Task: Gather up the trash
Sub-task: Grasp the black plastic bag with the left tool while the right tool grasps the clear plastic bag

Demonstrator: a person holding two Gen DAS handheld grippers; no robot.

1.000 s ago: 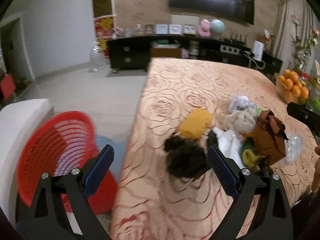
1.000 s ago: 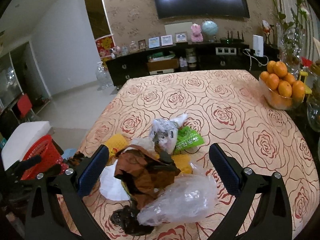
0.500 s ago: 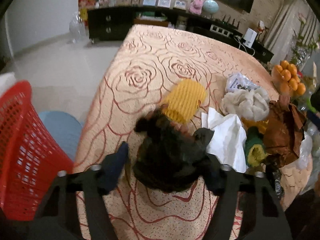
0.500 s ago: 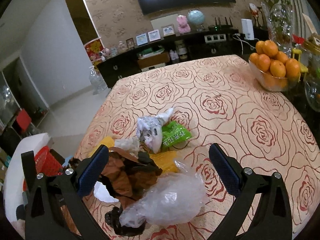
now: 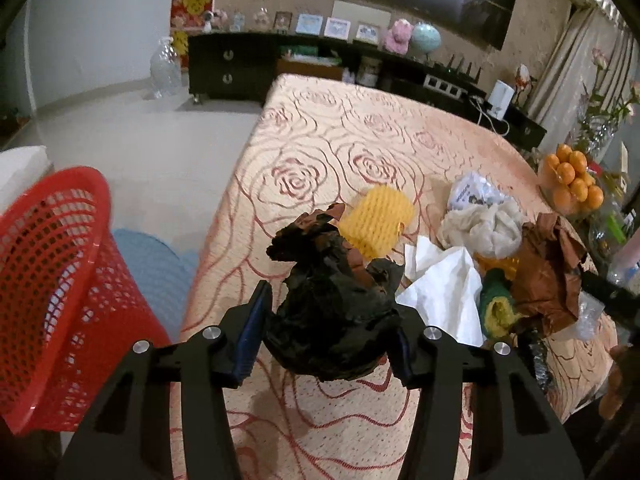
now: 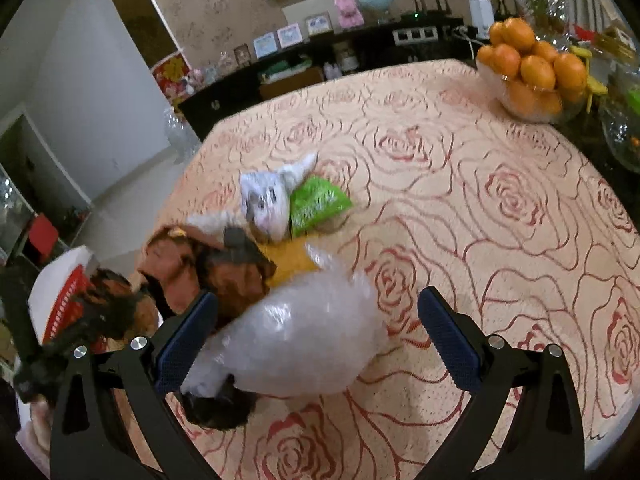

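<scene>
On the rose-patterned tablecloth (image 5: 360,136) lies a heap of trash. My left gripper (image 5: 330,312) has a black crumpled wad (image 5: 328,312) between its jaws, which are closing, and the pads press on its sides. Behind the wad are a yellow foam net (image 5: 376,216), white tissue (image 5: 444,292) and brown paper (image 5: 548,268). My right gripper (image 6: 318,300) stands open over a clear plastic bag (image 6: 304,328), which lies between its fingers, nearer the left one. A green packet (image 6: 316,204) and a white printed bag (image 6: 266,200) lie farther back.
A red mesh basket (image 5: 52,280) stands on the floor left of the table, beside a blue mat (image 5: 156,264). A bowl of oranges (image 6: 528,72) and glassware sit at the table's far right. A dark sideboard (image 5: 240,68) lines the back wall.
My left gripper went from wide open to closed around the black wad and sank toward it. My right gripper came down over the clear plastic bag and stayed open.
</scene>
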